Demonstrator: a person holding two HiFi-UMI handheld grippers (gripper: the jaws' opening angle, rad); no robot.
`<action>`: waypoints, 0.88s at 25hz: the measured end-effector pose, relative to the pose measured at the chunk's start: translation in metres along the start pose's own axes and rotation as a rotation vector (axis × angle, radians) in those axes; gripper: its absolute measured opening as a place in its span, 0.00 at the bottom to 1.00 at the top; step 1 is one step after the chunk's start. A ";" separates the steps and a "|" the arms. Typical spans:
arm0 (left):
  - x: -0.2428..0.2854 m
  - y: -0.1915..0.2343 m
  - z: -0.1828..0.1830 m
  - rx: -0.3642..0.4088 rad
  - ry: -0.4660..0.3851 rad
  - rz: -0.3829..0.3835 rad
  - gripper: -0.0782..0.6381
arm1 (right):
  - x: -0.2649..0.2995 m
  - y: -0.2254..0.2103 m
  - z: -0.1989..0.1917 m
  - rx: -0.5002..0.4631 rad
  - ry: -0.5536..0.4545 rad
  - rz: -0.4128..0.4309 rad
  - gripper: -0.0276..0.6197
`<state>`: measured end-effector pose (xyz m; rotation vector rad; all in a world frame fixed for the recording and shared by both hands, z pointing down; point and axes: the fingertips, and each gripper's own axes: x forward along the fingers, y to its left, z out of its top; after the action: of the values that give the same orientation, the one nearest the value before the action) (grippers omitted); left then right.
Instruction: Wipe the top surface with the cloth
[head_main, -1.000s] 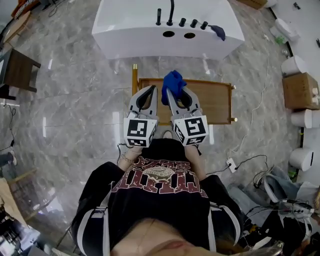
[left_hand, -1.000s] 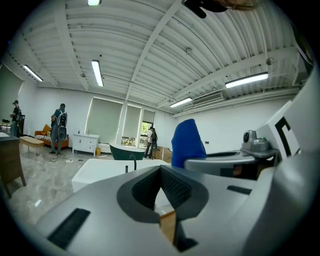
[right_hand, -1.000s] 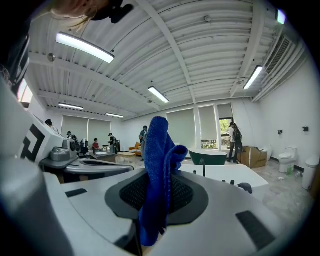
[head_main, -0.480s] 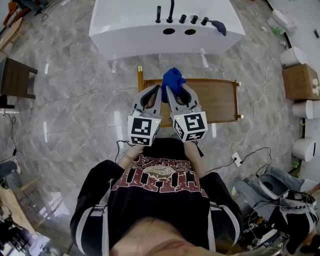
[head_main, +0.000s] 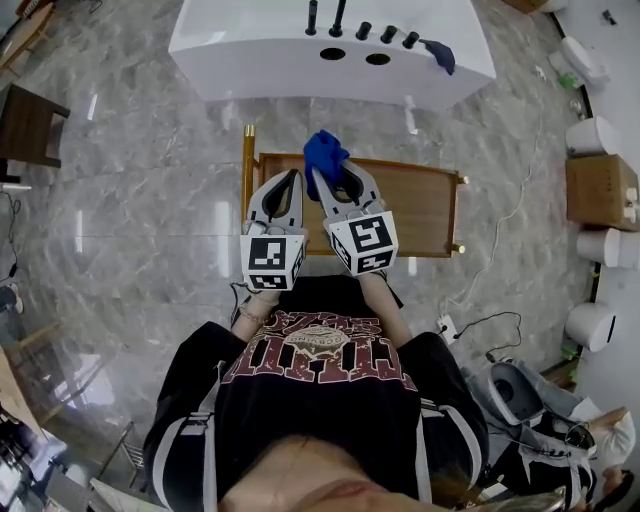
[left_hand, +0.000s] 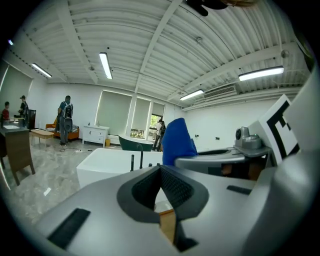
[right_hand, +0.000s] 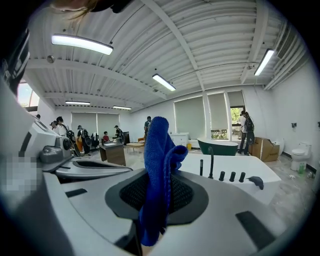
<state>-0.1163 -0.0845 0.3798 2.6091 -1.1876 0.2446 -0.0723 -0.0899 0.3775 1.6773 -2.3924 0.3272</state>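
Observation:
A low wooden table (head_main: 420, 205) with brass-coloured legs stands on the marble floor in front of me. My right gripper (head_main: 322, 178) is held over its left end and is shut on a blue cloth (head_main: 324, 152), which sticks up out of the jaws. In the right gripper view the cloth (right_hand: 159, 145) hangs folded between the black pads. My left gripper (head_main: 291, 178) hovers close beside it at the table's left edge, shut and empty. In the left gripper view its pads (left_hand: 175, 187) meet at the tip, with the cloth (left_hand: 177, 142) just to the right.
A white bathtub (head_main: 250, 60) with black taps stands beyond the table, a dark cloth (head_main: 437, 55) on its rim. A dark wooden table (head_main: 25, 120) is at far left, a cardboard box (head_main: 600, 185) and white fixtures at right. Cables (head_main: 480, 320) trail on the floor.
The head view has shifted a little. Both grippers stay side by side over the table's left end, and the right one still holds the blue cloth.

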 end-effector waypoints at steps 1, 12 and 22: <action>0.002 -0.004 -0.003 0.001 0.005 0.008 0.18 | 0.000 -0.002 -0.004 -0.001 0.007 0.013 0.18; 0.005 0.011 -0.030 0.019 0.055 0.099 0.18 | 0.025 0.015 -0.035 0.020 0.056 0.119 0.18; 0.000 0.044 -0.073 -0.005 0.142 0.154 0.18 | 0.067 0.025 -0.078 0.041 0.144 0.142 0.18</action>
<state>-0.1529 -0.0894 0.4563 2.4522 -1.3369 0.4482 -0.1156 -0.1191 0.4703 1.4491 -2.4175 0.5043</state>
